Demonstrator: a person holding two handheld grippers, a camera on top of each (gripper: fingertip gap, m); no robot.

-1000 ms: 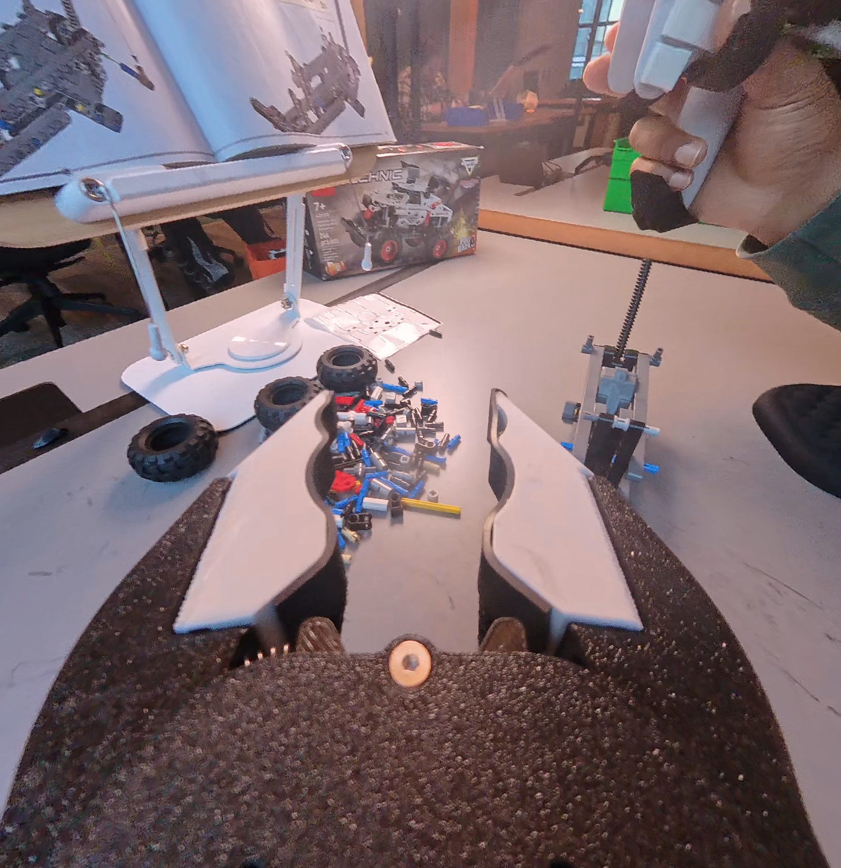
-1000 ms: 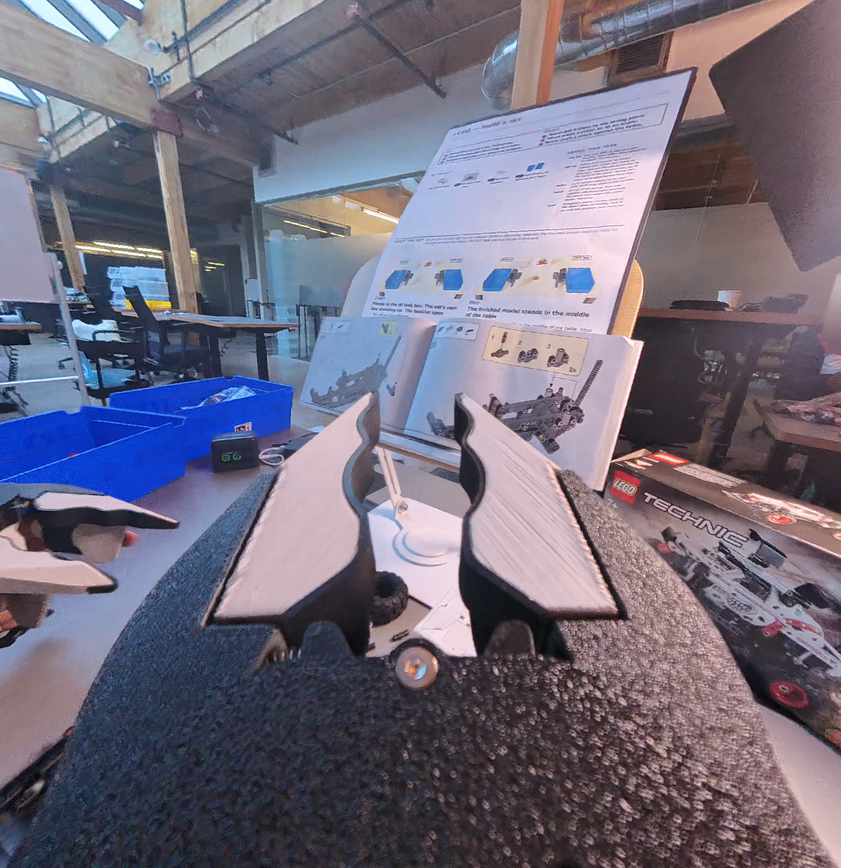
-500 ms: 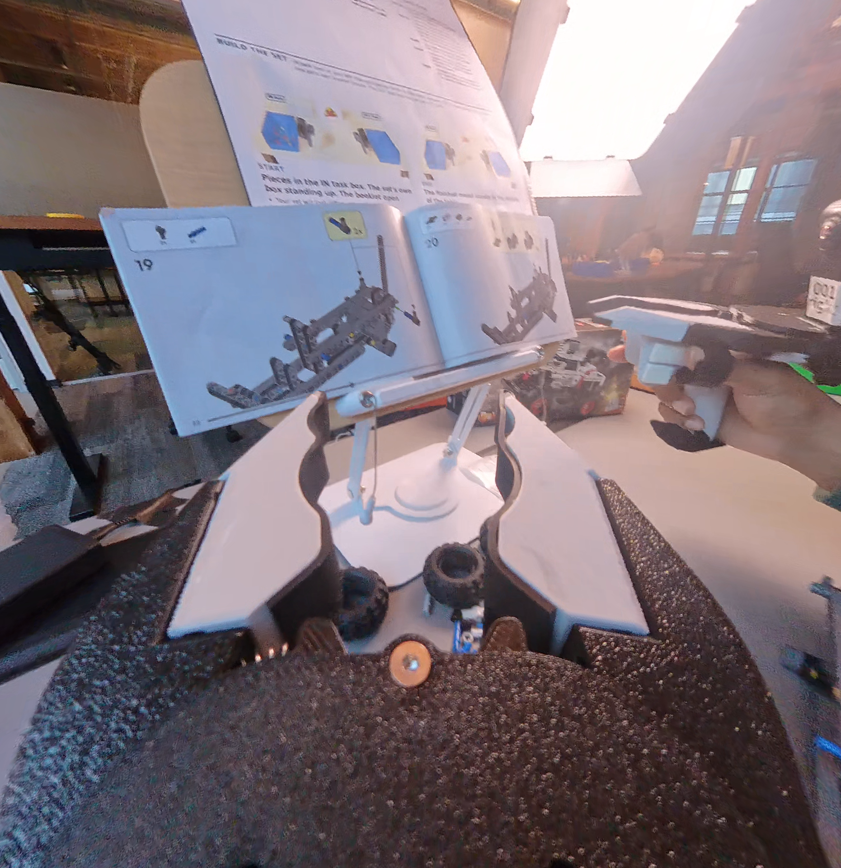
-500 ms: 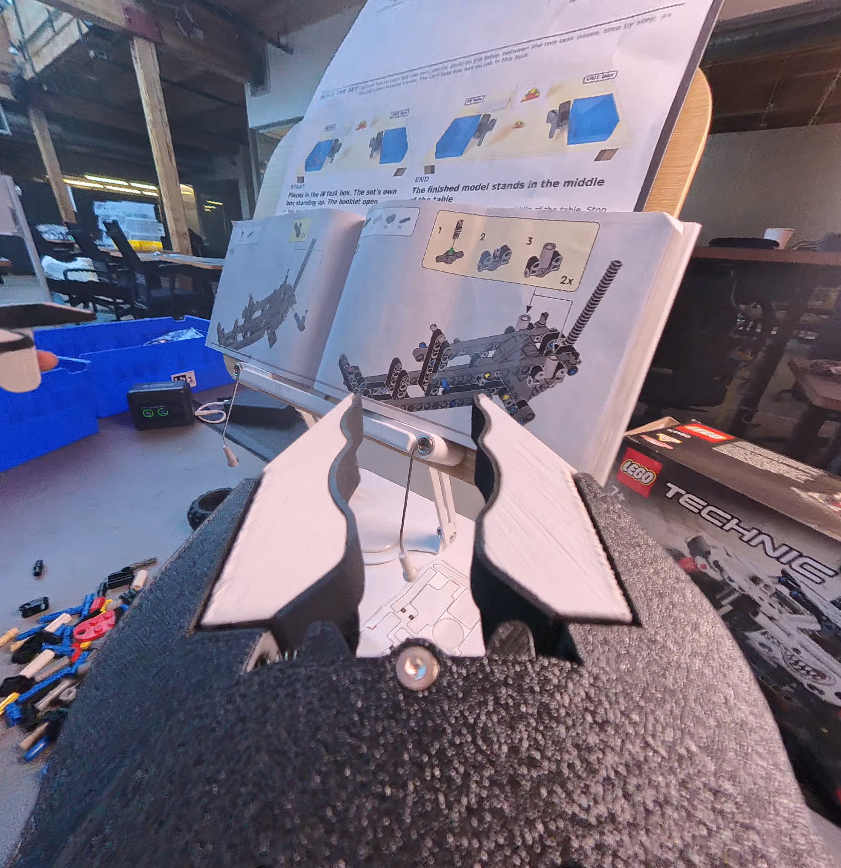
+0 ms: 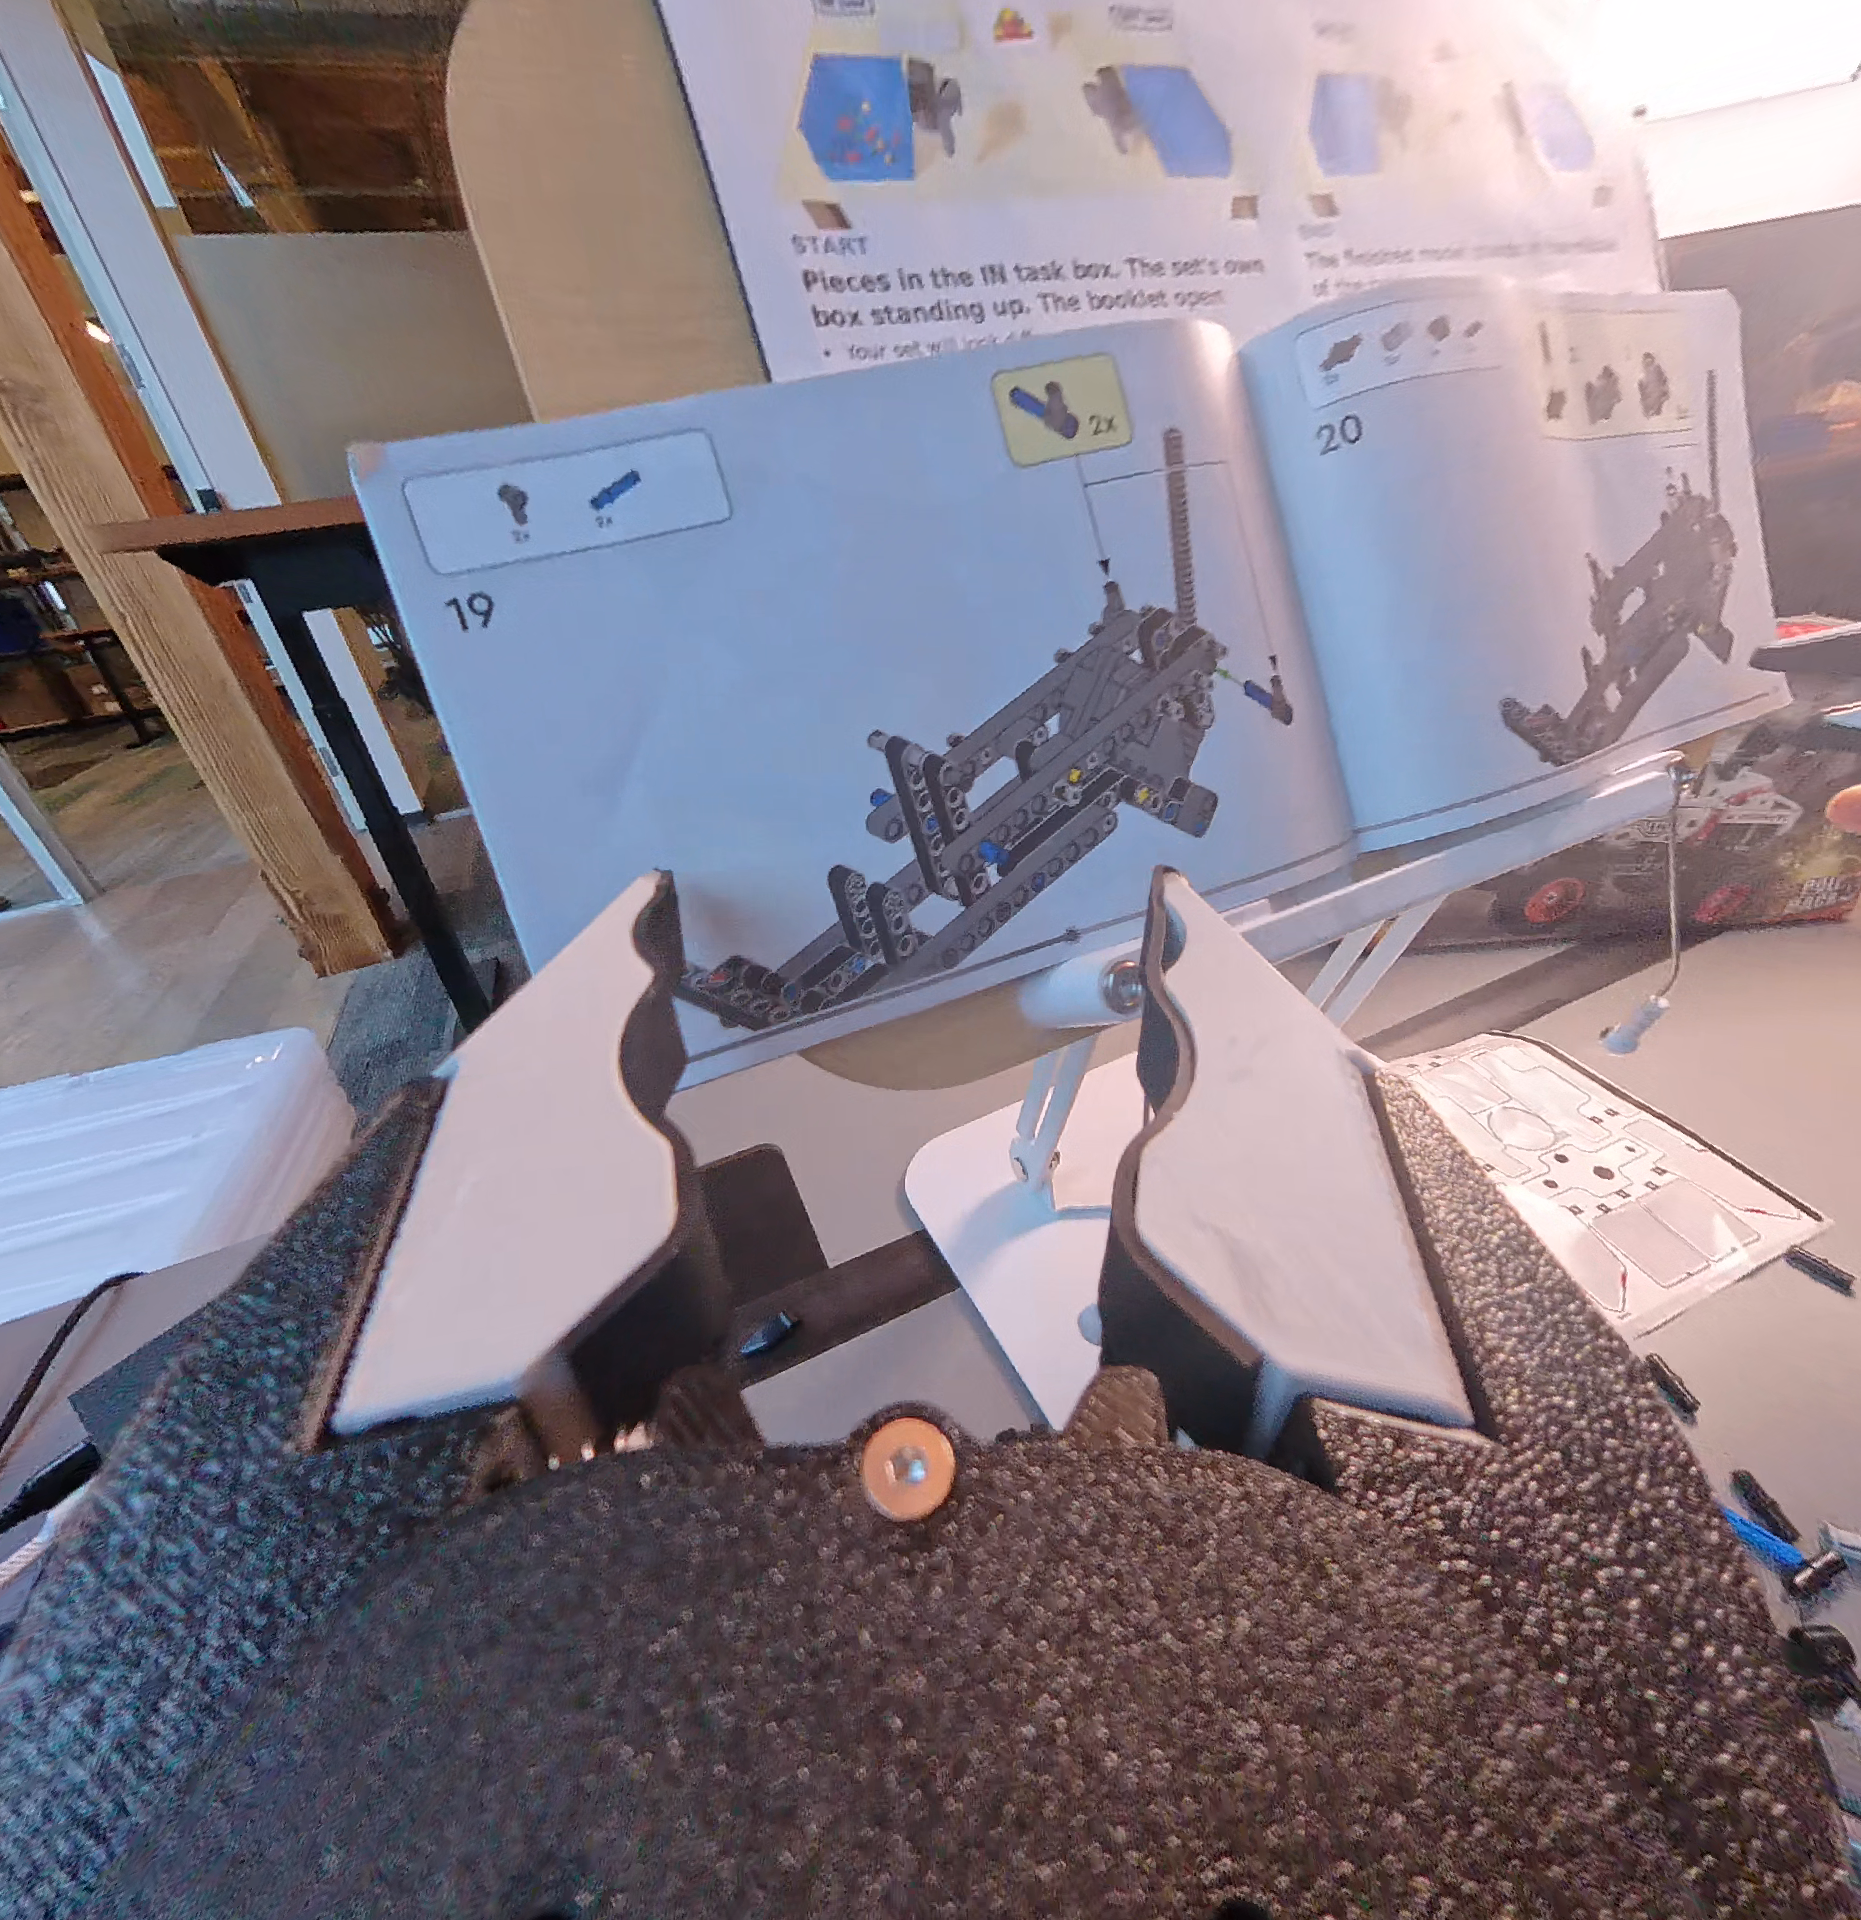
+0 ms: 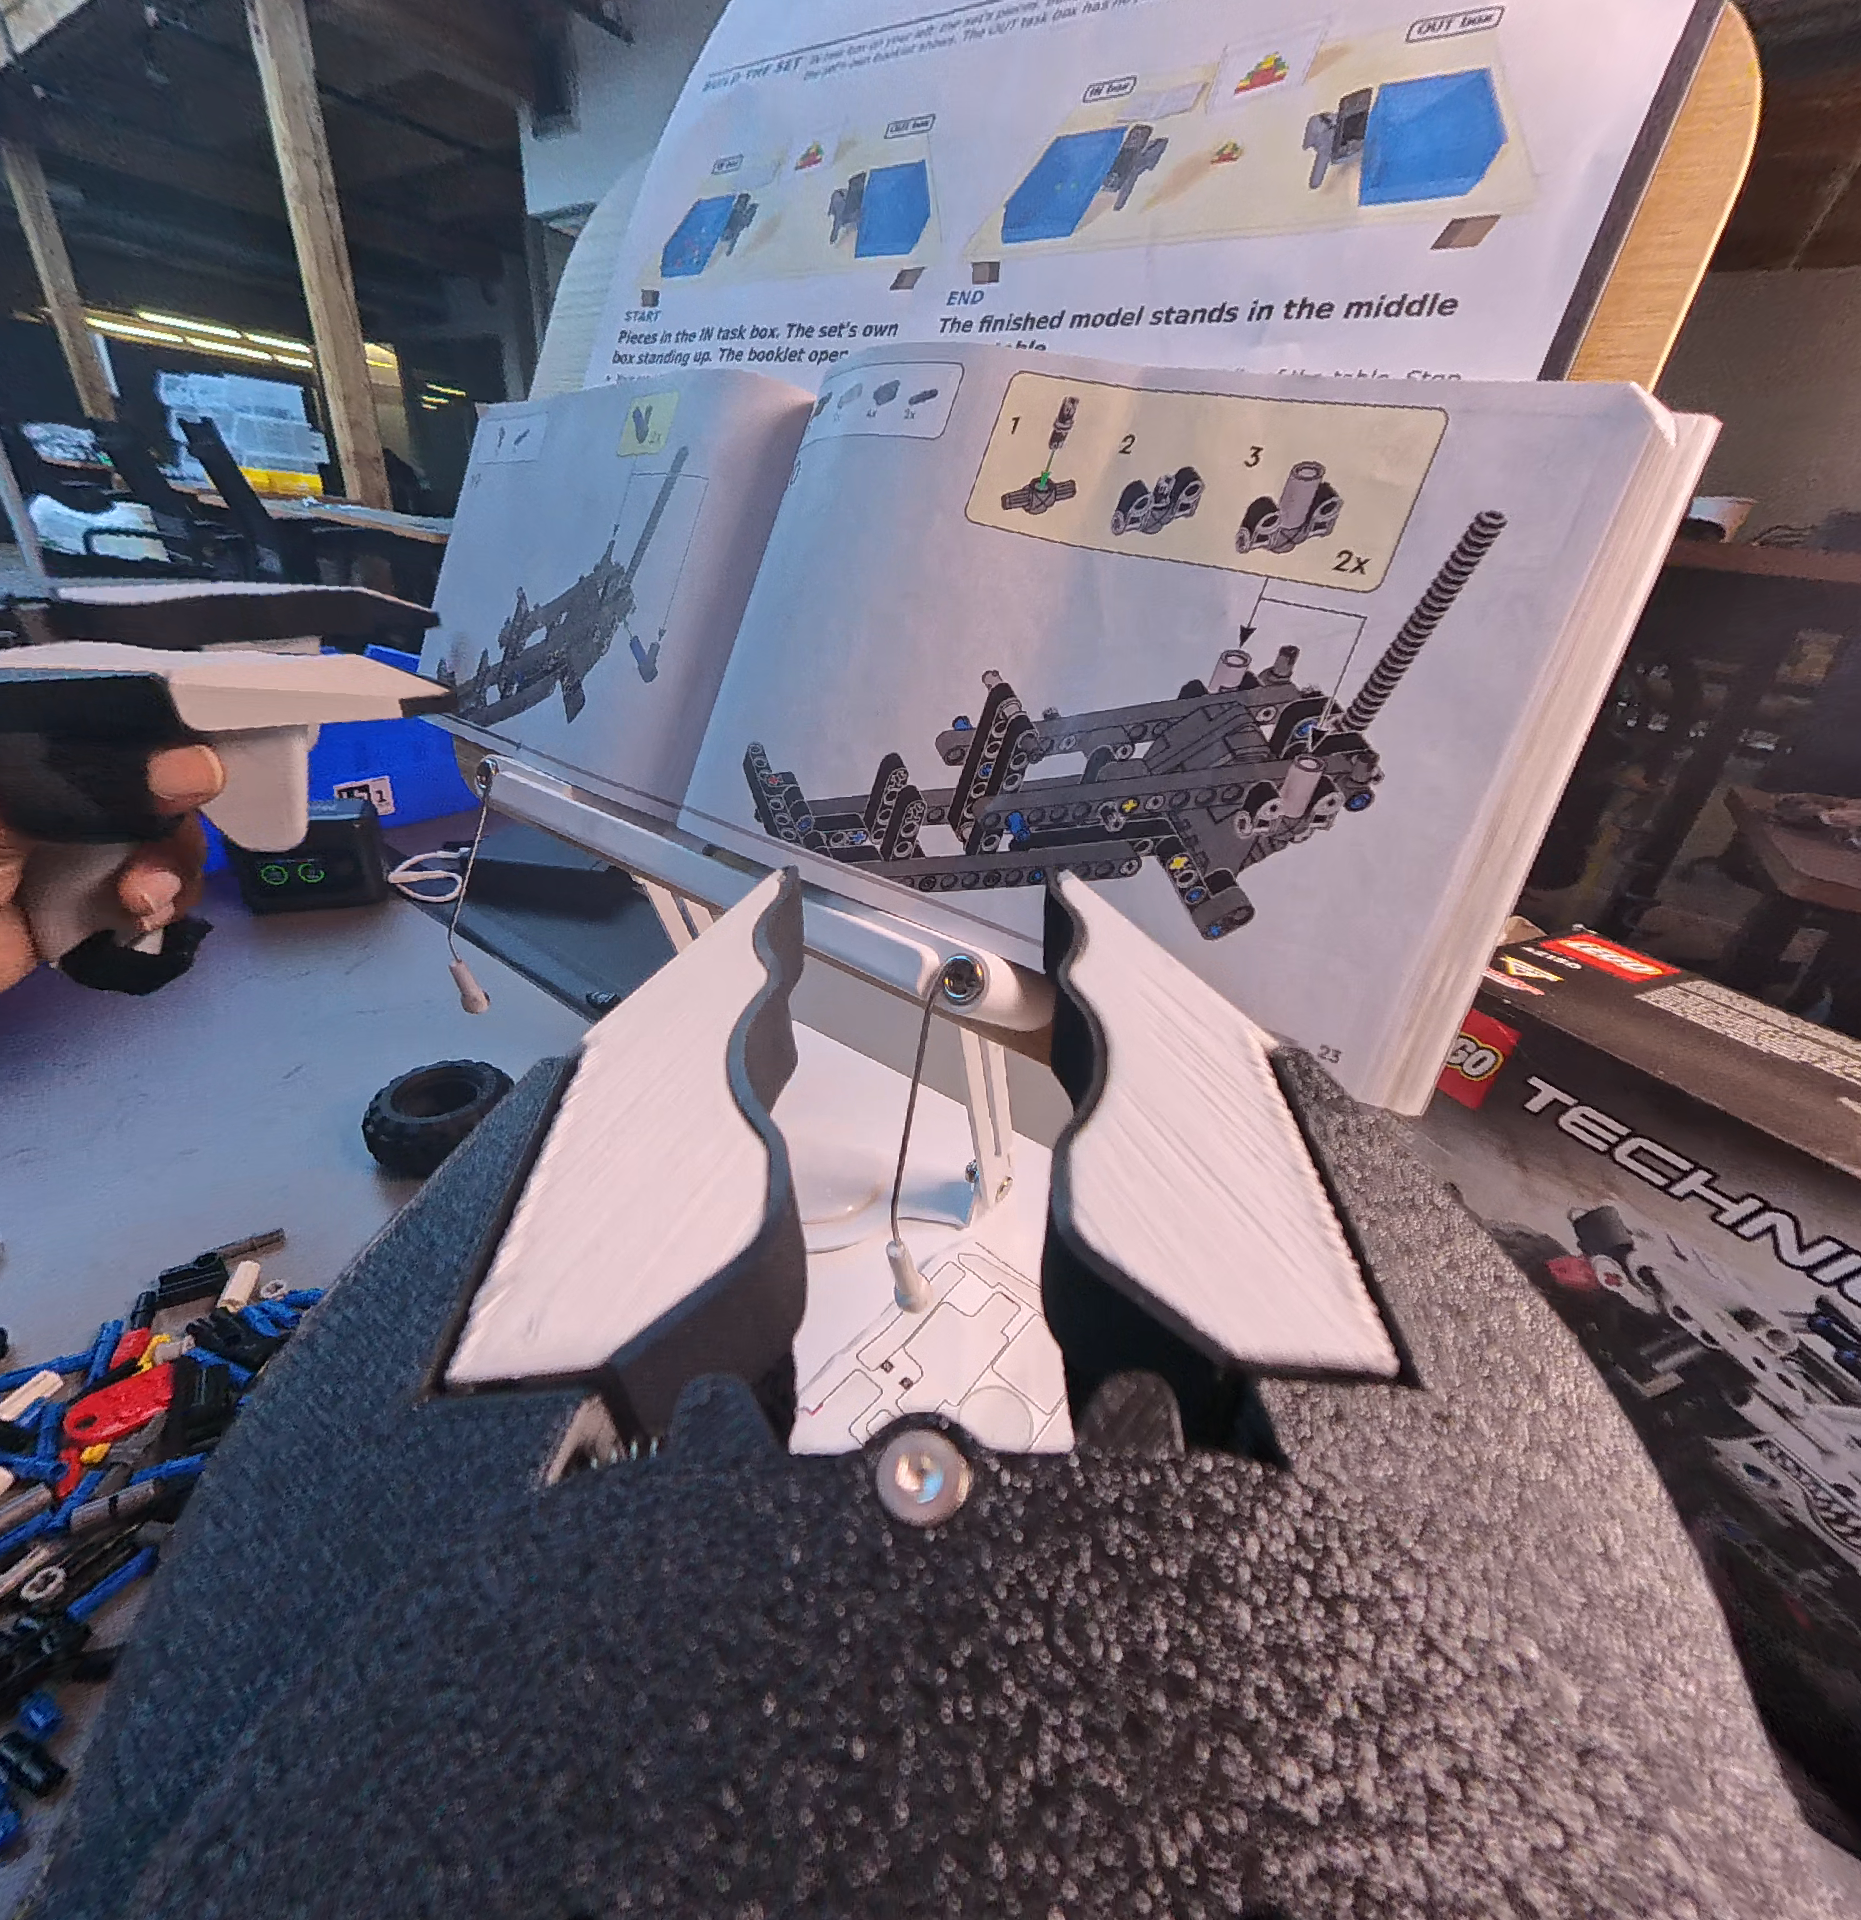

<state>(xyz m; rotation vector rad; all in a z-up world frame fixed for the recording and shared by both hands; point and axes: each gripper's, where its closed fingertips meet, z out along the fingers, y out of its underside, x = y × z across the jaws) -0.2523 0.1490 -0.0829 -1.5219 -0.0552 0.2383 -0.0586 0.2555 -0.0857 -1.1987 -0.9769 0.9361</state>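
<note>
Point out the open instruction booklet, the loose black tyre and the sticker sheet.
open instruction booklet (image 6: pixel 1165 644): right wrist view, on its right-hand page.
loose black tyre (image 6: pixel 432 1114): right wrist view, on its tread.
sticker sheet (image 5: pixel 1612 1195): left wrist view, on its middle.

We see print on the open booklet (image 6: pixel 1113 623), the sheet (image 6: pixel 1165 156) behind it & the box (image 6: pixel 1684 1195) at rt; wording not copied.

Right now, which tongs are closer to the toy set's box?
Right. The right tongs are just left of the box, close beside it; the left tongs are farther left, with the booklet stand in between.
</note>
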